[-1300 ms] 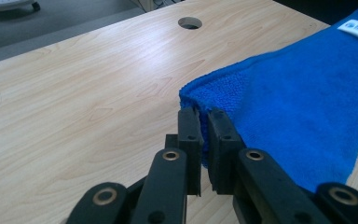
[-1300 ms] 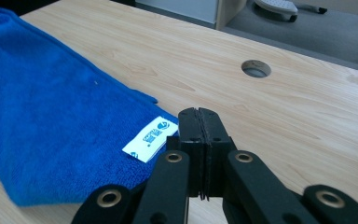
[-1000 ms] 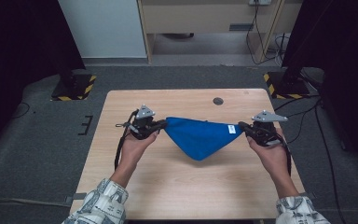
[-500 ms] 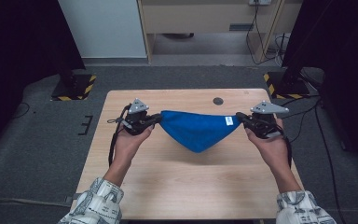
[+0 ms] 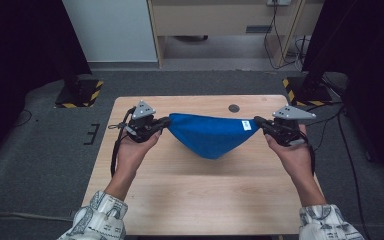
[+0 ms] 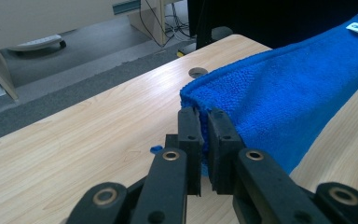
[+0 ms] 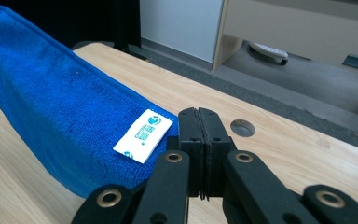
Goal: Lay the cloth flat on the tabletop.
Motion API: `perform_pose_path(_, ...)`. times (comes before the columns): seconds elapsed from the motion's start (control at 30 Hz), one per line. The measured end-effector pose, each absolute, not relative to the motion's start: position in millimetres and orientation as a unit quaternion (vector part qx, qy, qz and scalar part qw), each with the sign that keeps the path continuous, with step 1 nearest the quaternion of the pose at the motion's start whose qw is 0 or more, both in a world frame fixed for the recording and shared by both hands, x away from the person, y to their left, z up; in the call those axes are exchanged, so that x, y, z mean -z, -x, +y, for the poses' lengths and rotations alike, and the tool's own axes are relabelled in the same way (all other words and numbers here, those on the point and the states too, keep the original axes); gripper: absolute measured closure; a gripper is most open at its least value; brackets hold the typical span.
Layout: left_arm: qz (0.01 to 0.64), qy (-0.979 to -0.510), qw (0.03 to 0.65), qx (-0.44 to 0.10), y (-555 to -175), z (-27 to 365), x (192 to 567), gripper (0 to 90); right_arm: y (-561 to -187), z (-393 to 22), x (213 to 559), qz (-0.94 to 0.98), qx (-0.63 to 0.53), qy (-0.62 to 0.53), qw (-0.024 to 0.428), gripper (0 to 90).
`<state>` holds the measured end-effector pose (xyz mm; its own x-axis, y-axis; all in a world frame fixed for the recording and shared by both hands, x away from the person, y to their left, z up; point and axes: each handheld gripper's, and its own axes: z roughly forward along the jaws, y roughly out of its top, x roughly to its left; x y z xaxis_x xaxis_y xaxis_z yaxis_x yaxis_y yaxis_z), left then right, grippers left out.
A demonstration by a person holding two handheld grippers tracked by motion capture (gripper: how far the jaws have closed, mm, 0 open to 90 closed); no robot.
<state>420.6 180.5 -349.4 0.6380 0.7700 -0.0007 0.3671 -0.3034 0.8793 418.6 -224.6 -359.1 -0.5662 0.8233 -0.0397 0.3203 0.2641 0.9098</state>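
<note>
Currently both claws, left gripper and right gripper, are clamped shut on opposite corners of the blue cloth, holding it taut above the table. Step in hand, by judgement: lifting to fold; next move calls for laying it down evenly.

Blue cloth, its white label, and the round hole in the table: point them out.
blue cloth (image 5: pixel 210 137), high view, middle of the hanging fold
white label (image 7: pixel 143 136), right gripper view, its centre
round hole (image 5: pixel 234 108), high view, its centre
</note>
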Motion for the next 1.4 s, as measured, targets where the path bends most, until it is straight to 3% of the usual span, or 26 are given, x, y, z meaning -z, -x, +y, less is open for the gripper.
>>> perform_pose_path(1.4,0.359,-0.764,0.483,-0.233,-395.6,194.2,320.5,84.7,-408.4,-217.8,327.6,0.743,-0.493,-0.360,0.275,89.5)
